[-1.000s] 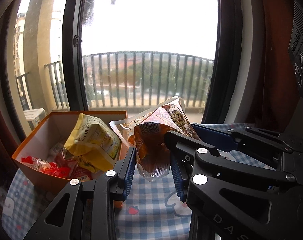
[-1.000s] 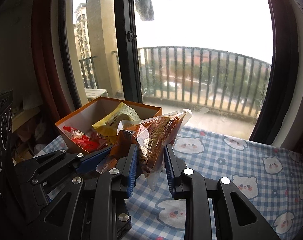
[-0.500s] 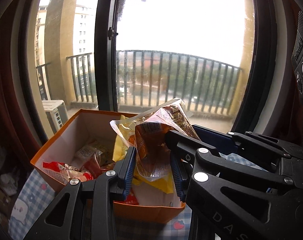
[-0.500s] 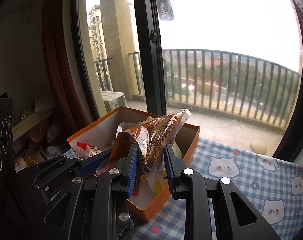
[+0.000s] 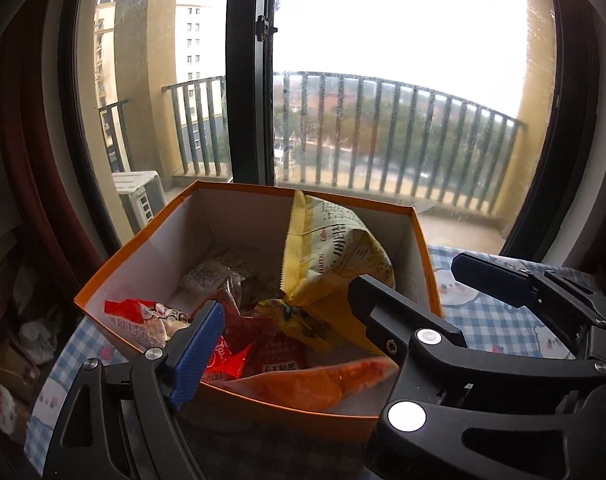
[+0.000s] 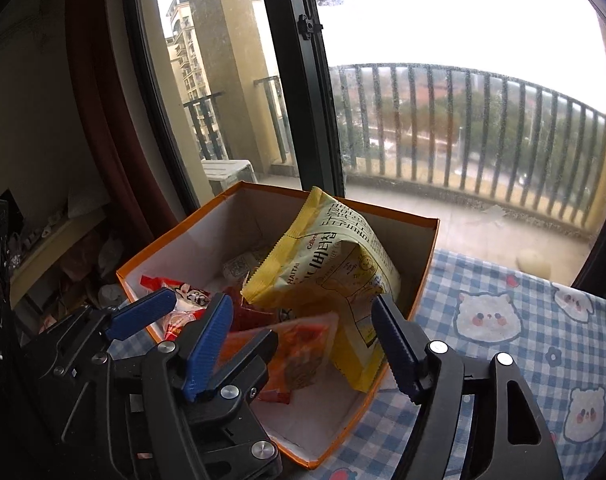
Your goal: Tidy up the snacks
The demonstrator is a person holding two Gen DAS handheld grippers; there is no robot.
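Observation:
An orange cardboard box (image 5: 243, 190) stands on the checked tablecloth and holds several snacks. A yellow snack bag (image 5: 335, 248) leans upright in it, and red packets (image 5: 139, 320) lie at its left. The orange-and-clear bag (image 5: 307, 384) lies blurred at the box's near wall, free of all pads. My left gripper (image 5: 287, 300) hangs over the box's near edge, its jaws opening with nothing pressed between them. My right gripper (image 6: 301, 304) hangs beside it over the same box (image 6: 383, 210), jaws opening, the orange bag (image 6: 303, 344) loose below them and the yellow bag (image 6: 335, 264) behind.
The blue checked tablecloth (image 6: 503, 360) with bear prints stretches right of the box. A dark-framed window (image 5: 247, 80) with a balcony railing behind it stands just past the box. Clutter (image 5: 27, 340) sits low at the left, off the table.
Both grippers carried the orange bag left until they were over the box, then opened. The bag left the pads and dropped into the box in front of the yellow bag.

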